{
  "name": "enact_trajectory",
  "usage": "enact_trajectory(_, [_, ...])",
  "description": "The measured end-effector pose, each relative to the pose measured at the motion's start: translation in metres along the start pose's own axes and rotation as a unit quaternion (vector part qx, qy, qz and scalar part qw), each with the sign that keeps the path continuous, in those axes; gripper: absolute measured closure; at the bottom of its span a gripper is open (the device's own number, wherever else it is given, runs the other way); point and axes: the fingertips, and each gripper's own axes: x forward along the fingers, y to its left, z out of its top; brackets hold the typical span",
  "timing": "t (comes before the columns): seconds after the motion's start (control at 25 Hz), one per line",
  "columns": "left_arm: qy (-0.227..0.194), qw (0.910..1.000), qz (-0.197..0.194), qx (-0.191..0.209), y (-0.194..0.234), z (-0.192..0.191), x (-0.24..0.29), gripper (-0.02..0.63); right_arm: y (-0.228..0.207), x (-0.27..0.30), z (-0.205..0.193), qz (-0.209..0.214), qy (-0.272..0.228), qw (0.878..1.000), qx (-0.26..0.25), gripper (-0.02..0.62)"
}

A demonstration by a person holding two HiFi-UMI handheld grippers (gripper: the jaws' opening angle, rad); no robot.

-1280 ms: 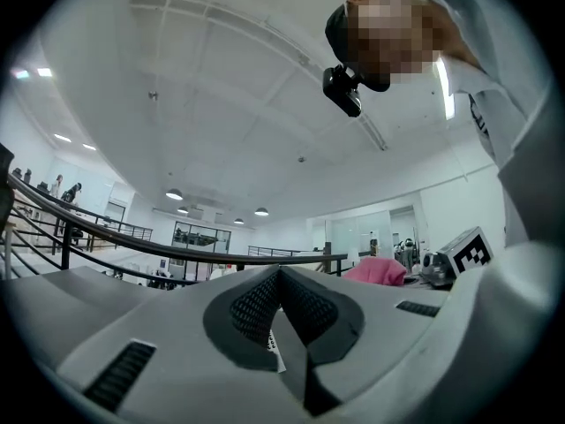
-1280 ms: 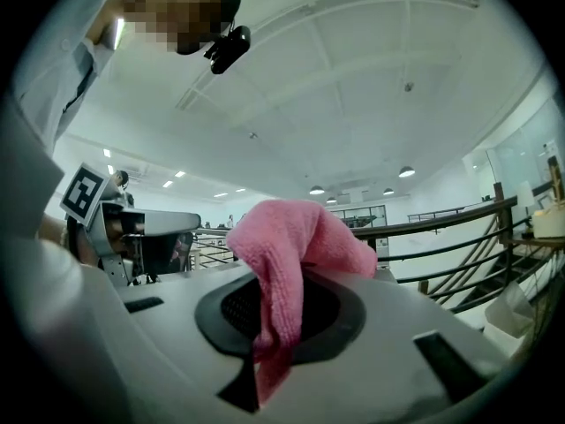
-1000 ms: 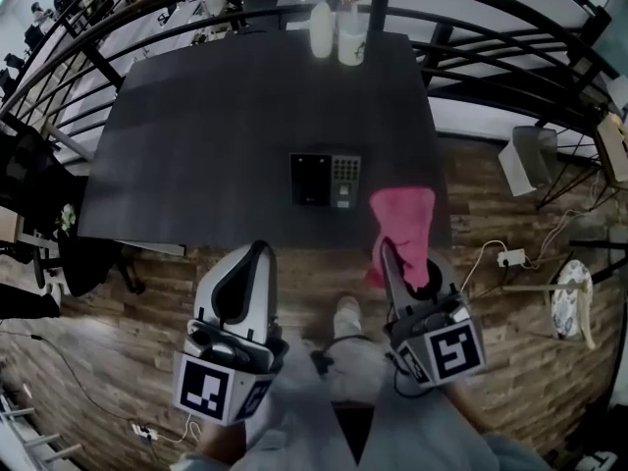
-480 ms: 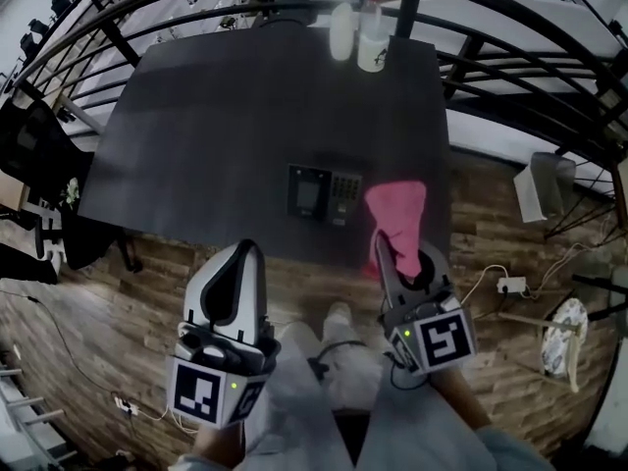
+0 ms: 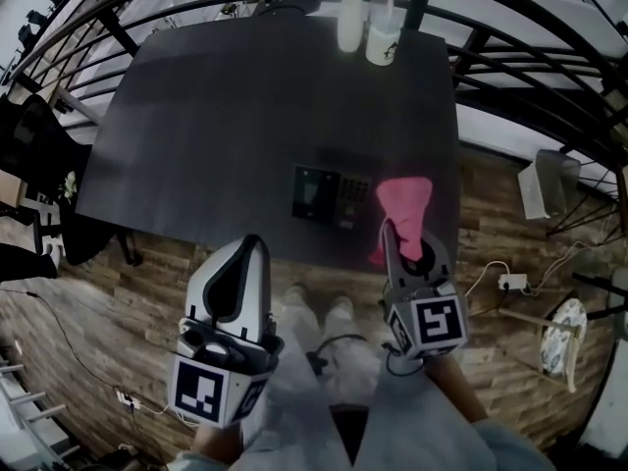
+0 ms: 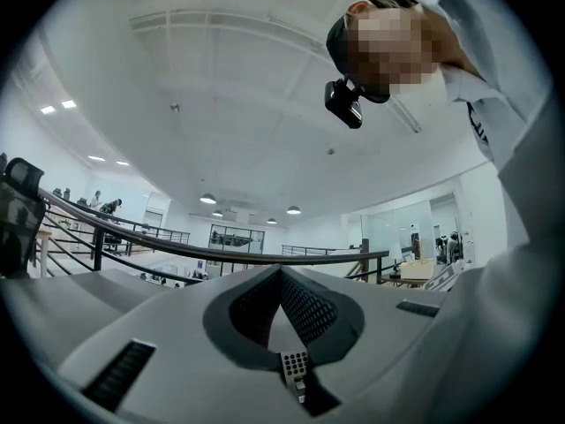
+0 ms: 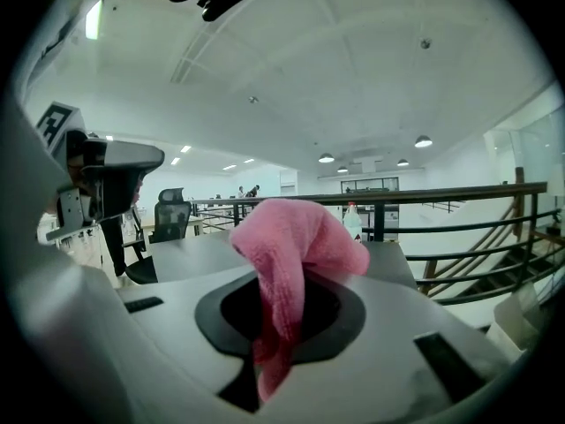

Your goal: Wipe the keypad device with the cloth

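The right gripper has pushed forward toward the surface. Its marker cube now sits higher in the head view, nearer the surface's front edge. The pink cloth in its fingers looks smaller. The keypad device lies slightly lower in that view.

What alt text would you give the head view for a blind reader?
Seen from above, the right gripper holds a pink cloth just right of a keypad device lying near the front edge of a dark table. The left gripper, shut and empty, hangs short of the table; two bottles stand at its far edge.
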Motion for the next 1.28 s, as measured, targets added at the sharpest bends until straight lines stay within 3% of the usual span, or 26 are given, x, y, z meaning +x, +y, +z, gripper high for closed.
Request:
enact_trajectory(0.28, [0.010, 0.9999, -0.004, -0.010, 0.026, -0.002, 0.008, 0.606, 0.007, 0.032, -0.017, -0.009, 0.028, 1.000, 0.000, 0.554])
enact_trajectory(0.72, [0.011, 0.9997, -0.013, -0.017, 0.061, -0.006, 0.003, 0.606, 0.037, 0.088, -0.042, 0.006, 0.075, 0.994, -0.075, 0.554])
enact_trajectory(1.28, [0.024, 0.9989, -0.005, -0.040, 0.091, -0.018, -0.015, 0.606, 0.109, 0.151, -0.080, 0.087, 0.126, 0.983, -0.103, 0.554])
